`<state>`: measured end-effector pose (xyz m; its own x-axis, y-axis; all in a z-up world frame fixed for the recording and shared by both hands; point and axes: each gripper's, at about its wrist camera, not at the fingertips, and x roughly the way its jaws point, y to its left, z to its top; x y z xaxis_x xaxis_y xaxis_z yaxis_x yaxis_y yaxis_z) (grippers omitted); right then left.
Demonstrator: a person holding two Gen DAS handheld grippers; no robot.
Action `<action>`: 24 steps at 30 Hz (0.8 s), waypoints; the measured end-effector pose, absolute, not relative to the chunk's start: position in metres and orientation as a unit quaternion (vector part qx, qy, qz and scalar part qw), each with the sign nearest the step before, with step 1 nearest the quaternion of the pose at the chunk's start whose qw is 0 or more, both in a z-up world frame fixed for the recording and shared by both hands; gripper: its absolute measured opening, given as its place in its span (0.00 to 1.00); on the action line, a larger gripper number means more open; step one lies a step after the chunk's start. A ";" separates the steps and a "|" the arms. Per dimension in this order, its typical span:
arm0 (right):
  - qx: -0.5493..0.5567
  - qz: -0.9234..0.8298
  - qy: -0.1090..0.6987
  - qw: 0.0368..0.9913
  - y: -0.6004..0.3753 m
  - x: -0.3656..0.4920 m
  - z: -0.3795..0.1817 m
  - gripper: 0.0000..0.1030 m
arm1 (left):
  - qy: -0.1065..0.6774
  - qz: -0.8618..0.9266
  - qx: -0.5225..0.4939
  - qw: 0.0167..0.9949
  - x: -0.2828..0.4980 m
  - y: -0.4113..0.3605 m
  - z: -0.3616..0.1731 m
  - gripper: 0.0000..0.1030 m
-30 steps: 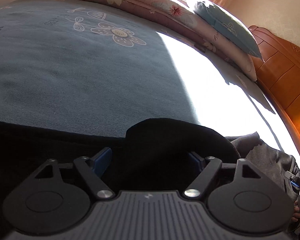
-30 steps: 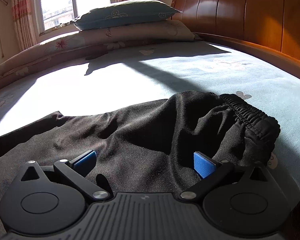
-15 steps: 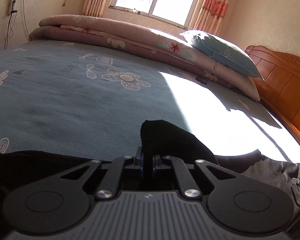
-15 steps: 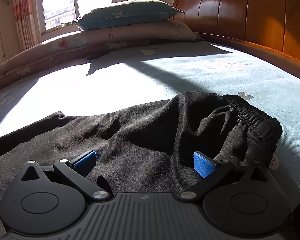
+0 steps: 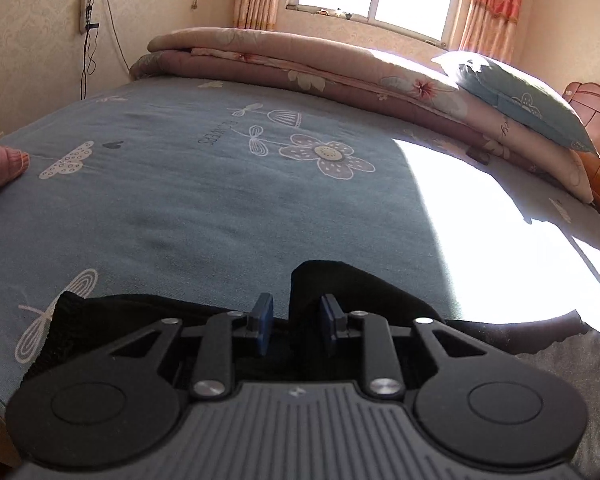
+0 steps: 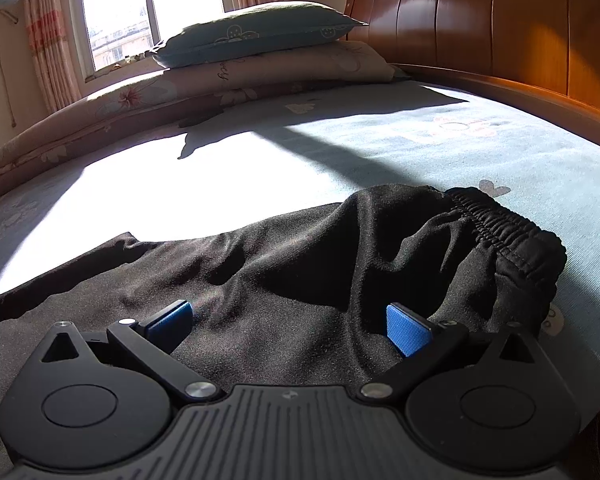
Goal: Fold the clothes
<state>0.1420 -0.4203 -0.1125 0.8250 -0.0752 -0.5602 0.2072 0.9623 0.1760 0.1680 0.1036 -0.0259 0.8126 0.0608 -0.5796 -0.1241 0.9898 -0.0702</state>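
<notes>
Trousers (image 6: 320, 280), black with an elastic waistband (image 6: 500, 228), lie rumpled along the near edge of the bed (image 5: 220, 208). The right tool (image 6: 290, 326) rests over them near the waistband, blue pads spread wide and gripping nothing. The left tool (image 5: 294, 330) stands narrow, a raised fold of the black cloth between its pads, though whether it pinches is unclear. Judging by this, a fold is being gathered; next the right tool needs a firm bite on the waistband. Beyond lie a rolled quilt (image 5: 300, 64) and pillow (image 5: 512, 92).
</notes>
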 end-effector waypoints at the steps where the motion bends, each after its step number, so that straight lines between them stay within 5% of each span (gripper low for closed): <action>1: 0.116 -0.074 0.286 0.948 -0.420 0.142 -0.112 1.00 | 0.292 0.056 -0.031 0.954 0.165 0.091 -0.019 0.41; 8: 0.128 -0.068 0.279 0.949 -0.424 0.138 -0.111 1.00 | 0.286 -0.062 0.055 0.955 0.135 -0.004 -0.007 0.65; 13: 0.141 -0.066 0.277 0.948 -0.427 0.137 -0.110 1.00 | 0.353 -0.127 0.084 0.923 0.127 -0.054 -0.053 0.66; 19: 0.145 -0.060 0.273 0.949 -0.429 0.134 -0.110 1.00 | 0.455 -0.076 0.020 0.887 0.104 -0.025 -0.097 0.65; 24: 0.144 -0.053 0.264 0.952 -0.427 0.130 -0.108 1.00 | 0.455 -0.083 0.021 0.886 0.073 -0.016 -0.089 0.67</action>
<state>0.1303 -0.4269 -0.1076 0.8545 -0.0256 -0.5188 0.1775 0.9531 0.2453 0.0727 -0.0157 -0.0891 0.5721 -0.1270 -0.8103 0.1657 0.9855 -0.0375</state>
